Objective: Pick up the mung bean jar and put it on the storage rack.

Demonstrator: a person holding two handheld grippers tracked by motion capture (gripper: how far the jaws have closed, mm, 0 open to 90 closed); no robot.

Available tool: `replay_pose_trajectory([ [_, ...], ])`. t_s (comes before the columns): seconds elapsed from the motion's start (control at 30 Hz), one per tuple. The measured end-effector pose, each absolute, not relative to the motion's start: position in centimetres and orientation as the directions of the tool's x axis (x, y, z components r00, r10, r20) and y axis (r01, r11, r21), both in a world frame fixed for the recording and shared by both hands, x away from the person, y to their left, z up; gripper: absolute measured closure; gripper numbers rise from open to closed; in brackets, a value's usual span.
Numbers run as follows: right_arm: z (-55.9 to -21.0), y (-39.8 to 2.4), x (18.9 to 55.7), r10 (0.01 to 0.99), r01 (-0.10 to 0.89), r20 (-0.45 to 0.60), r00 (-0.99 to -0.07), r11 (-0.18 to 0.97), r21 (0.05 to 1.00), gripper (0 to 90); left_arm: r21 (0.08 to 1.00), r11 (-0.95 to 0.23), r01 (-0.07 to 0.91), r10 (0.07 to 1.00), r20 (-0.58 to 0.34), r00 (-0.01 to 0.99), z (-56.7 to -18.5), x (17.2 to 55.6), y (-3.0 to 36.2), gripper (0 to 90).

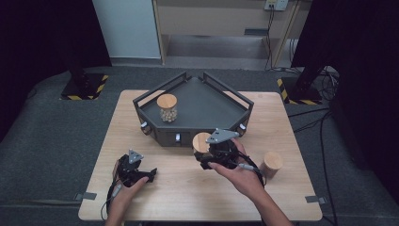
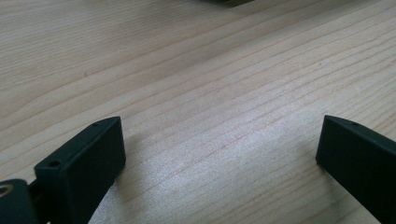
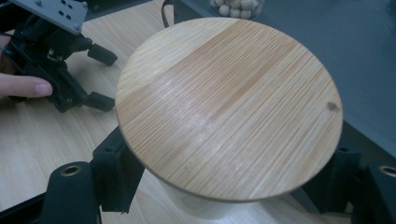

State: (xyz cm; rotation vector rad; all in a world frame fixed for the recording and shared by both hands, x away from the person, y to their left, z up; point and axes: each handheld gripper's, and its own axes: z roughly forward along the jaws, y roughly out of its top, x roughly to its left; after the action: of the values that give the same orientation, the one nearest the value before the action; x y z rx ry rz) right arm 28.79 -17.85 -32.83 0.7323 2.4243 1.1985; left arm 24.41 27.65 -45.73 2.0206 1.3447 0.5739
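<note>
A jar with a round bamboo lid (image 3: 229,107) sits between the black jaws of my right gripper (image 3: 224,205), which is shut on its pale body just below the lid. From above, this jar (image 1: 201,141) and the right gripper (image 1: 204,154) are just in front of the dark tray's front corner. A second bamboo-lidded jar (image 1: 167,107), filled with small pale beads, stands inside the tray (image 1: 211,106) at its left. A third jar (image 1: 271,163) stands on the table to the right of my right hand. My left gripper (image 1: 148,176) rests low over the front left of the table, open, with bare wood between its jaws (image 2: 219,149).
The dark grey tray (image 3: 364,56) has raised rails and takes up the back middle of the wooden table (image 1: 188,188). In the right gripper view, the left gripper (image 3: 100,77) lies nearby at upper left with a fingertip on it. Cables trail from both grippers.
</note>
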Motion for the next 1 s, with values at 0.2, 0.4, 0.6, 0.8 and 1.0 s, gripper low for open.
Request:
replay_pose_trajectory([
  [0.2, -32.0, -17.5, 28.9, 0.581, 0.287, -0.079, -0.810, 0.510, 0.811, 25.5, 0.712, -0.275, 0.646, 0.924, 0.010, 0.382, -45.7, 24.4, 27.6, 0.0],
  [0.4, -31.5, -17.2, 29.2, 0.581, 0.282, -0.088, -0.809, 0.515, 0.809, 25.4, 0.712, -0.275, 0.647, 0.924, 0.010, 0.382, -45.7, 24.4, 27.6, 0.0],
  [0.6, -30.7, -16.7, 29.5, 0.577, 0.277, -0.101, -0.811, 0.529, 0.802, 25.5, 0.712, -0.275, 0.646, 0.924, 0.010, 0.382, -45.7, 24.4, 27.6, 0.0],
  [0.8, -29.9, -16.4, 29.9, 0.581, 0.278, -0.102, -0.808, 0.528, 0.802, 25.4, 0.711, -0.275, 0.647, 0.924, 0.010, 0.382, -45.7, 24.4, 27.6, 0.0],
  [1.0, -29.2, -16.3, 30.3, 0.589, 0.279, -0.103, -0.801, 0.520, 0.807, 25.5, 0.712, -0.275, 0.647, 0.924, 0.010, 0.382, -45.7, 24.4, 27.6, 0.0],
])
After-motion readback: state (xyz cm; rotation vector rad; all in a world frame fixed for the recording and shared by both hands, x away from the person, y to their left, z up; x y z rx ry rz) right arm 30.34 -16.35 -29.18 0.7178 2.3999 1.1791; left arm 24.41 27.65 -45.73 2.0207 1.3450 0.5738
